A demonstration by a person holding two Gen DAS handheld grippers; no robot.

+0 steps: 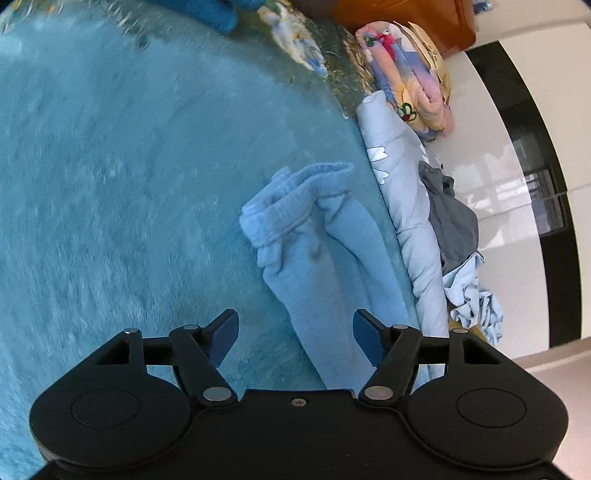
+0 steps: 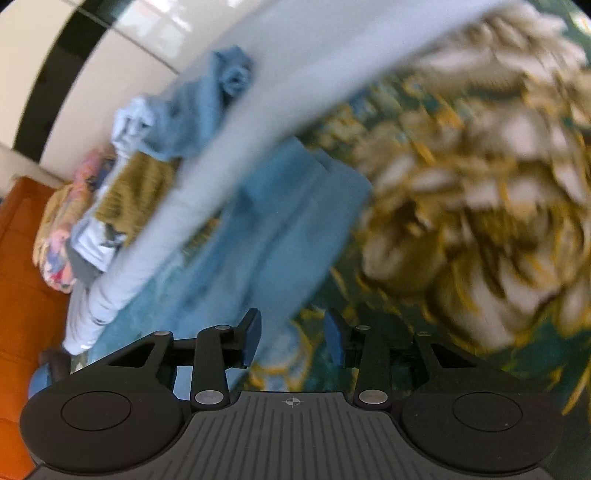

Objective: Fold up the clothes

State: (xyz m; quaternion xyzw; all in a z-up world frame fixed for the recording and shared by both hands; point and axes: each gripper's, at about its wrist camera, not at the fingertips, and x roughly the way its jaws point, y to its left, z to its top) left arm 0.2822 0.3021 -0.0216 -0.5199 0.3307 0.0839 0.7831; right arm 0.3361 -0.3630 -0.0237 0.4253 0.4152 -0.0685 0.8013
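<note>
A light blue garment (image 1: 306,236) with a gathered elastic band lies in a long folded strip on the teal cover (image 1: 110,184). My left gripper (image 1: 295,332) hangs open over its near end; the cloth runs between the fingers and the pads do not press on it. In the blurred right wrist view, my right gripper (image 2: 291,332) is open with nothing between its fingers. Just beyond it lies a blue folded garment (image 2: 288,206), beside a pale blue strip of cloth (image 2: 258,122).
Along the cover's edge lie a long pale blue cloth (image 1: 406,192), a grey garment (image 1: 450,218), a crumpled light blue piece (image 1: 476,306) and a colourful folded blanket (image 1: 406,81). Orange-brown furniture (image 1: 406,14) stands behind. A gold floral pattern (image 2: 461,166) covers the cover's right side.
</note>
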